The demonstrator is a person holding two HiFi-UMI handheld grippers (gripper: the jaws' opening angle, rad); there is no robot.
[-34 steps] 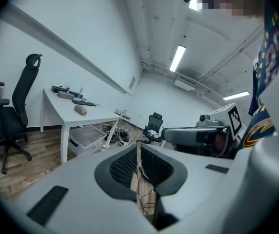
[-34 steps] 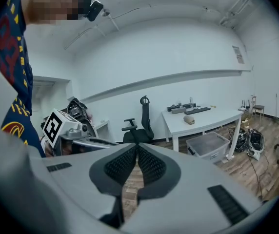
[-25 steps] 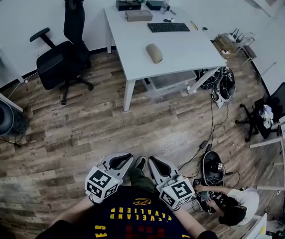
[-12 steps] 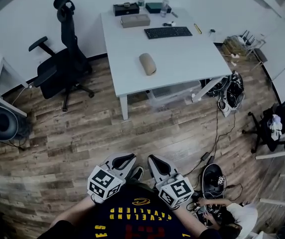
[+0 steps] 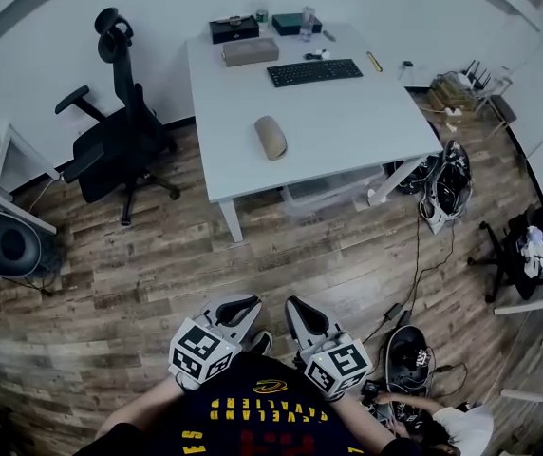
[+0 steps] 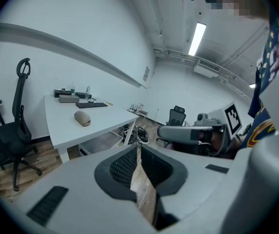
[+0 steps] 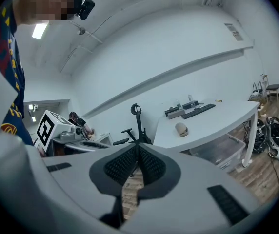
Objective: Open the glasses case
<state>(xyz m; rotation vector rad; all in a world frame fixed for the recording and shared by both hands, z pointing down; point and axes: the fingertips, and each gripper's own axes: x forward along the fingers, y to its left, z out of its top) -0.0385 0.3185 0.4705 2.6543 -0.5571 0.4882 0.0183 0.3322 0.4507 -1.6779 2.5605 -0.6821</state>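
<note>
The beige glasses case [image 5: 271, 138] lies shut near the front left of the white table [image 5: 347, 103]; it also shows as a small oval in the left gripper view [image 6: 82, 118] and the right gripper view [image 7: 181, 129]. Both grippers are held close to the person's body, far from the table over the wooden floor. My left gripper [image 5: 240, 306] is shut with nothing between its jaws. My right gripper [image 5: 296, 307] is shut and empty too.
A black keyboard [image 5: 314, 72], a grey box [image 5: 250, 51] and dark boxes sit at the table's far side. A black office chair [image 5: 115, 141] stands left of the table. A clear bin [image 5: 333, 186] sits under it. Cables, bags and a crouching person [image 5: 423, 426] are at the right.
The table and glasses case have come nearer and lower in the head view as the person walks toward them. Both grippers stay shut, side by side.
</note>
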